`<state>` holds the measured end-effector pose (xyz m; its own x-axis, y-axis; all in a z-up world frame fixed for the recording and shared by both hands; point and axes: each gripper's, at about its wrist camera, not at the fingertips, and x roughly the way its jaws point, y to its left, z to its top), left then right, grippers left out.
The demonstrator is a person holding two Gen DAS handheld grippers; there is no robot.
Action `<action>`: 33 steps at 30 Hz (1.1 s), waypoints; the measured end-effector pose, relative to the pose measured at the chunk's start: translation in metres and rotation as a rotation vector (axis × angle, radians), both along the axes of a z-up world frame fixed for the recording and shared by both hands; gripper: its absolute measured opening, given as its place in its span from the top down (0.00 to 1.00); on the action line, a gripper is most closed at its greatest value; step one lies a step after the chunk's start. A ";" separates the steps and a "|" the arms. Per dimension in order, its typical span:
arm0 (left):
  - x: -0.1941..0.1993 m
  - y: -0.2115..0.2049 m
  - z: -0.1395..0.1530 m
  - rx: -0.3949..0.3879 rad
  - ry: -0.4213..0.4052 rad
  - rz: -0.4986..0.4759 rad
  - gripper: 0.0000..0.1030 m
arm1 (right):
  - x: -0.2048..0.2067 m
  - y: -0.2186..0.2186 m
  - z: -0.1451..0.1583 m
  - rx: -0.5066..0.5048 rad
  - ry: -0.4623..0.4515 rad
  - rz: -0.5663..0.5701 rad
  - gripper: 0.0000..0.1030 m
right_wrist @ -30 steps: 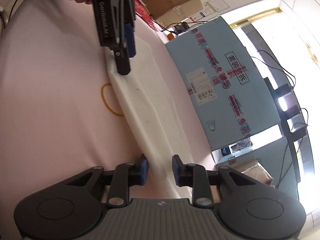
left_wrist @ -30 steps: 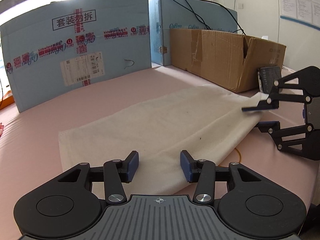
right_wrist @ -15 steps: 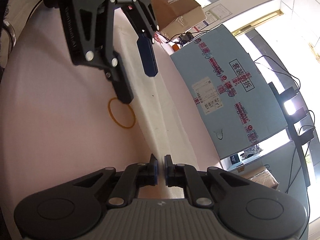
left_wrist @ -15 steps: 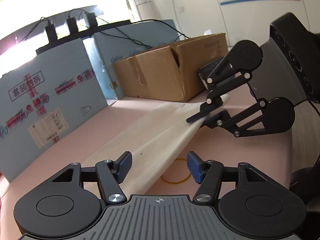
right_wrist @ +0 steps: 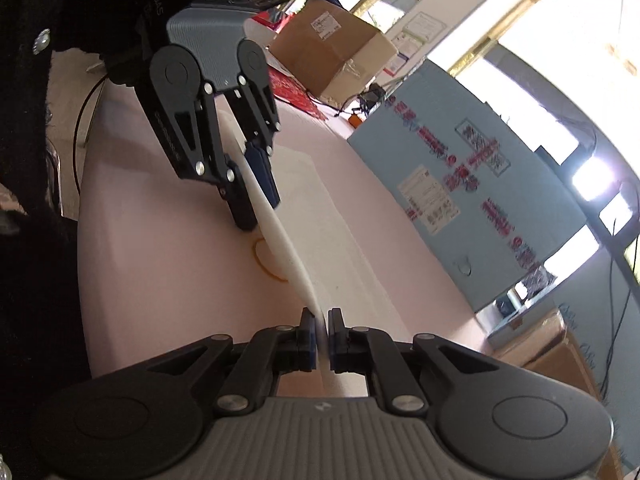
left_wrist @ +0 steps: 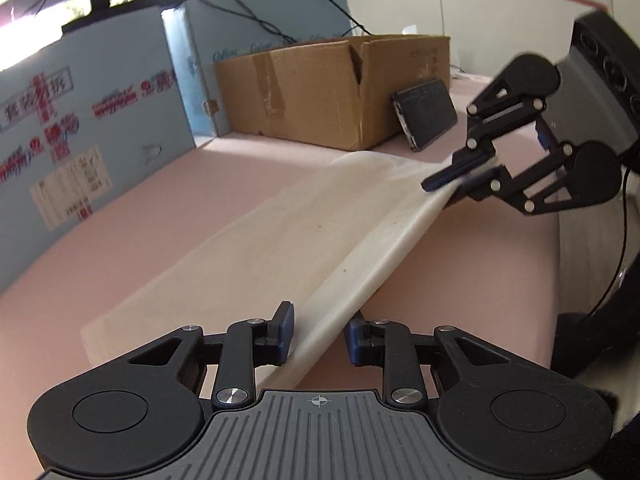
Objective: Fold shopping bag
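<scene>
The bag [left_wrist: 256, 256] lies long on the pink counter [left_wrist: 200, 172], its near edge lifted into a ridge. The right gripper [right_wrist: 319, 334] has its jaws pinched on one end of that edge; the left gripper [left_wrist: 319, 332] straddles the other end, jaws apart (no grip there). A rubber band [right_wrist: 266, 264] lies underneath. I judge a lengthwise fold is underway, edge not yet carried across.

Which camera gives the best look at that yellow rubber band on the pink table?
The right wrist view. The rubber band lies on the pink table, partly tucked under the lifted edge of the shopping bag. In the left wrist view it is hidden, presumably beneath the raised bag.
</scene>
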<state>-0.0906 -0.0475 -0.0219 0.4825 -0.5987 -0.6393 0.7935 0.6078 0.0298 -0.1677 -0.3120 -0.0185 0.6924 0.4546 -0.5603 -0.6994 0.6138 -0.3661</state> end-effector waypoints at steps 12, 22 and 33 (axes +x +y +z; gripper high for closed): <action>0.027 0.090 -0.016 -0.384 0.315 0.168 0.76 | 0.054 -0.097 0.000 0.545 0.484 -0.143 0.83; 0.034 0.116 -0.029 -0.533 0.395 0.261 0.76 | 0.074 -0.124 -0.009 0.763 0.537 -0.402 0.78; 0.022 0.123 -0.014 -0.358 0.196 0.452 0.78 | 0.051 -0.058 -0.009 0.357 0.210 -0.630 0.81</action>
